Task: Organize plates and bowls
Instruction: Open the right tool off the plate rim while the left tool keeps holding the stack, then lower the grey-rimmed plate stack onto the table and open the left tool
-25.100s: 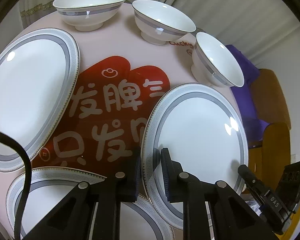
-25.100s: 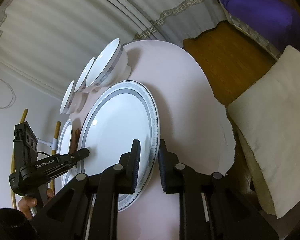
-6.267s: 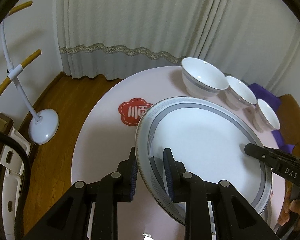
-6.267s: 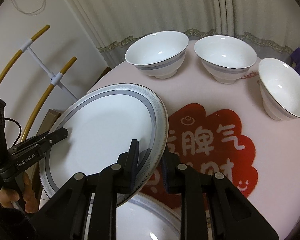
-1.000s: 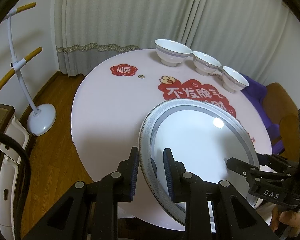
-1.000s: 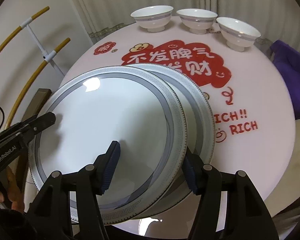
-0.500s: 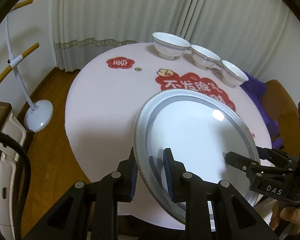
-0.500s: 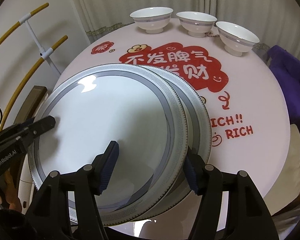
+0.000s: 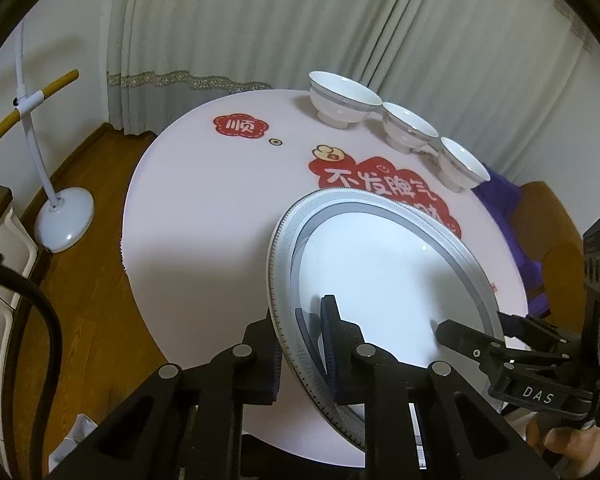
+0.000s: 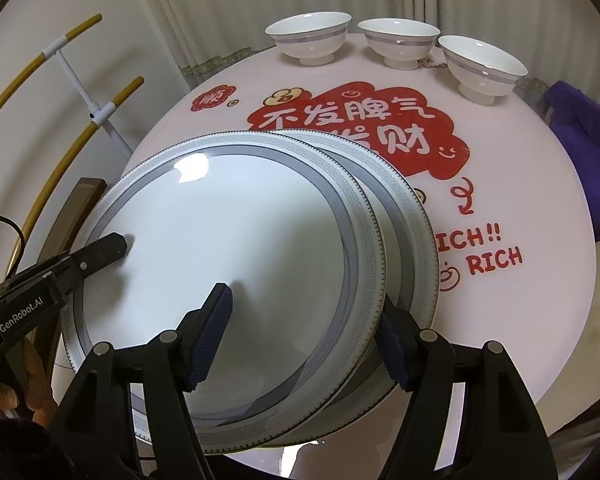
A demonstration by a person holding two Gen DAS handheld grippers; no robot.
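Stacking step: white grey-rimmed top plate pinched by left gripper; right gripper jaws just spread, rim between. Next: top plate squared on the lower plate, then released.

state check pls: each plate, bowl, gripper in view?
top plate: tilted, overlapping the plates beneath, offset left
lower plates: stacked on table
three bowls: upright, empty, in a row
left gripper: shut on top plate's rim
right gripper: open, jaws just widened, straddling rim
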